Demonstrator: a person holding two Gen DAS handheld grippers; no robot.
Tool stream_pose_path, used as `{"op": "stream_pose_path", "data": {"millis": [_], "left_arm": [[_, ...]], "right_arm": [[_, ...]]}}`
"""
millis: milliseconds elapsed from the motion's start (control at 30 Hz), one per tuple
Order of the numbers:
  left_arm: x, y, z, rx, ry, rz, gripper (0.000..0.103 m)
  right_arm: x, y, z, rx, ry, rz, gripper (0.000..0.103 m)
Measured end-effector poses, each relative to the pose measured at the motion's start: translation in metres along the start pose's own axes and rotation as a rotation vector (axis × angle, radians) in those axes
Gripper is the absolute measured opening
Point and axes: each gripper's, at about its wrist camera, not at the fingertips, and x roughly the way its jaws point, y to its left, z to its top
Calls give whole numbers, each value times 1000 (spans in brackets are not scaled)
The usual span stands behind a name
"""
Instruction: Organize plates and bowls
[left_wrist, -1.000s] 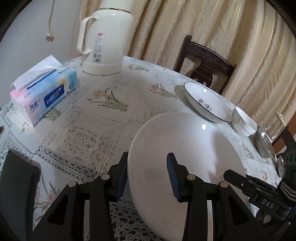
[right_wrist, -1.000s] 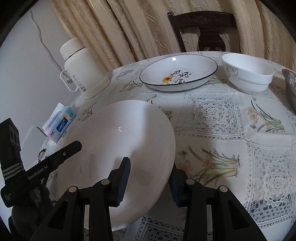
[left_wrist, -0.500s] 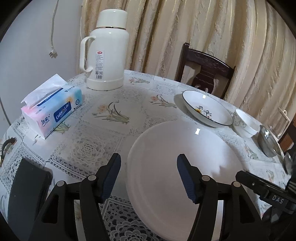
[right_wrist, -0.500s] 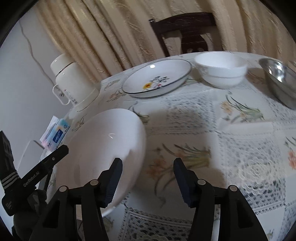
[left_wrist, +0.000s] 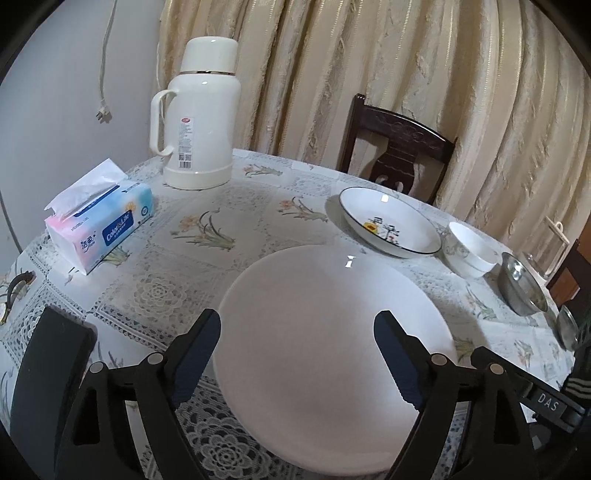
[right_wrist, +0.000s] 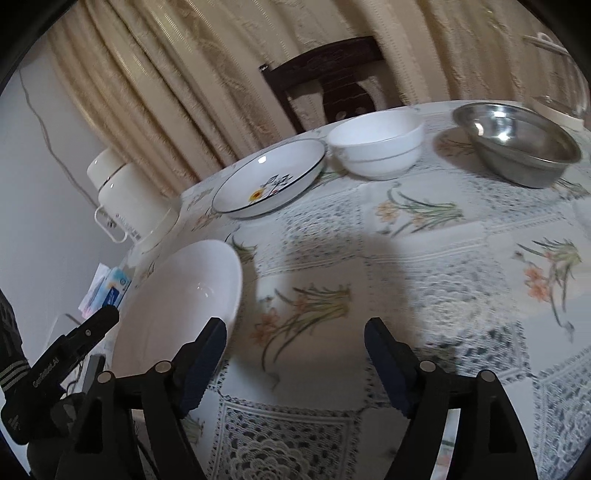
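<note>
Reading "DAS", the right hand-held gripper flanks the white plate.

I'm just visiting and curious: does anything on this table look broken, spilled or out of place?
Nothing stands out. The large white plate, the flower-painted dish, the white bowl and the steel bowl all sit upright and look unbroken on the tablecloth, with no spill visible.

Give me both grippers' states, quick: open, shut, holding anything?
Left gripper: open, holding nothing, jaws spread over the white plate.
Right gripper: open, empty, over the tablecloth beside that plate.
</note>
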Motion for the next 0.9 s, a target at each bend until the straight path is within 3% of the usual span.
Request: {"op": "stream_pose_path", "data": {"millis": [267,500,900], "left_arm": [[-5,-29,-3,46,6,-41,86],[-4,-63,-10,107,29,-83,86],[0,-138,-29,233,101,-197,86]], "right_arm": [[-24,-28,-3,76,-57,-28,82],[-47,-55,-6,134,-115,-64,93],[-87,-107,-11,248,-184,-81,94]]}}
